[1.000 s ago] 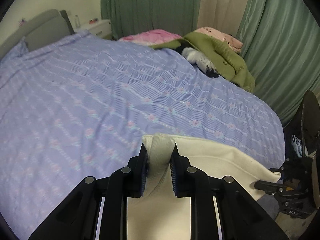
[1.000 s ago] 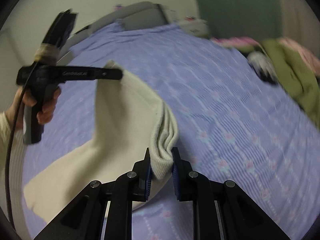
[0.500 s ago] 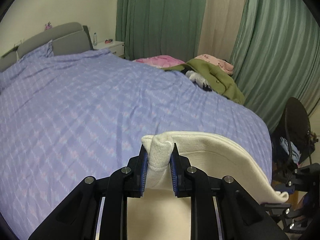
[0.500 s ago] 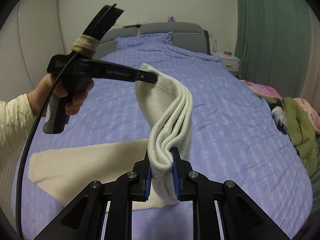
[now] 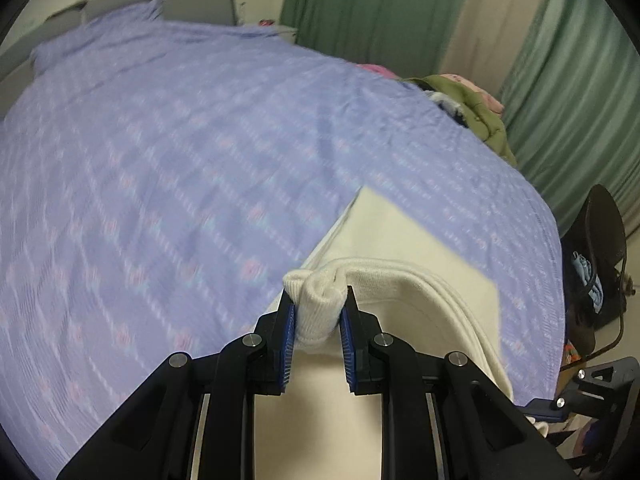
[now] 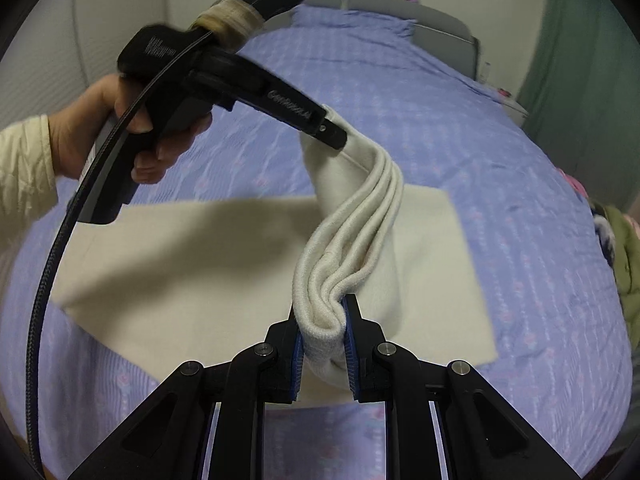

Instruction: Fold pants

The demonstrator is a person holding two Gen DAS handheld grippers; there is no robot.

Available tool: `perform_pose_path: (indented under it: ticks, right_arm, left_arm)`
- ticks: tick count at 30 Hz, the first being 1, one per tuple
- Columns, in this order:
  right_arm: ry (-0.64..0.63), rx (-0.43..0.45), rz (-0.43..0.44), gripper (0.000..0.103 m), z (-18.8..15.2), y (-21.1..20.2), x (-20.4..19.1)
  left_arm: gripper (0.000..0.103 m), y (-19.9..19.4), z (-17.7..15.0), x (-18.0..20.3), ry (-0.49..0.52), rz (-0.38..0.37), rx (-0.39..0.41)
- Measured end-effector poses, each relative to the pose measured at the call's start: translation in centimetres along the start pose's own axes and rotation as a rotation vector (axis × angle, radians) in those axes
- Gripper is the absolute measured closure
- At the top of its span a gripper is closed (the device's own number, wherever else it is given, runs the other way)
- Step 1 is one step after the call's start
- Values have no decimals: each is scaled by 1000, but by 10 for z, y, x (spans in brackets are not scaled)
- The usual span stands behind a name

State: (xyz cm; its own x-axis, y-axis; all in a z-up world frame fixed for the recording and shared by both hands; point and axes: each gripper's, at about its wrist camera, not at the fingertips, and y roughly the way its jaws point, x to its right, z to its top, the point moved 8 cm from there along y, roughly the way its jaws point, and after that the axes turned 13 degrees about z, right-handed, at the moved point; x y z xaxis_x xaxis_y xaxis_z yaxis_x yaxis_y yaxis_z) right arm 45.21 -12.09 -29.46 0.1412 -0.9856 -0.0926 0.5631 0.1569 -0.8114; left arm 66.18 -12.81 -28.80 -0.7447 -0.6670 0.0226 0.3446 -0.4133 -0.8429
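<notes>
Cream pants lie partly spread on the purple bedspread, with one end lifted off it. My right gripper is shut on a bunched, ribbed edge of the pants. That raised edge runs up to my left gripper, held by a hand at the upper left of the right wrist view and shut on the cloth. In the left wrist view my left gripper clamps a rolled cream corner, and the pants stretch flat beyond it to the right.
A heap of green and pink clothes lies at the bed's far right edge by green curtains. A grey headboard and pillow are at the far end. A dark chair stands beside the bed.
Both grippers have swept sideways over the bed carrying the pants' edge. More of the pants now lies flat beneath them, and the raised edge hangs lower and closer to the spread cloth.
</notes>
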Motion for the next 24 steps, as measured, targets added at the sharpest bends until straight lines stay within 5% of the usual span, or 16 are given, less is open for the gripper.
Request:
perform_pose_path:
  ticks: [6, 9, 12, 13, 14, 15, 19, 22, 24]
  right_arm:
    - [-50, -92, 22, 84, -18, 38, -21]
    - [-78, -133, 29, 84, -26, 49, -32]
    - [-72, -174, 41, 84, -35, 57, -32]
    - [-70, -189, 48, 84, -40, 59, -34]
    - [-71, -207, 52, 83, -45, 60, -34]
    - [-75, -223, 58, 81, -49, 62, -34]
    - [-104, -253, 172, 62, -64, 56, -46]
    - [-79, -284, 343, 62, -75, 40, -63]
    - [-65, -233, 343, 62, -73, 22, -57]
  left_arm:
    - [81, 14, -50, -27, -20, 36, -55]
    - [80, 16, -65, -39, 37, 144, -73]
    - [72, 11, -83, -56, 56, 223, -114]
    - [60, 5, -91, -61, 42, 243, -124]
    - [46, -1, -96, -65, 17, 255, -126]
    - [44, -7, -102, -67, -14, 262, -128]
    - [42, -26, -127, -68, -213, 245, -142]
    - [39, -34, -138, -49, -333, 171, -139]
    - [39, -39, -137, -34, -388, 137, -119]
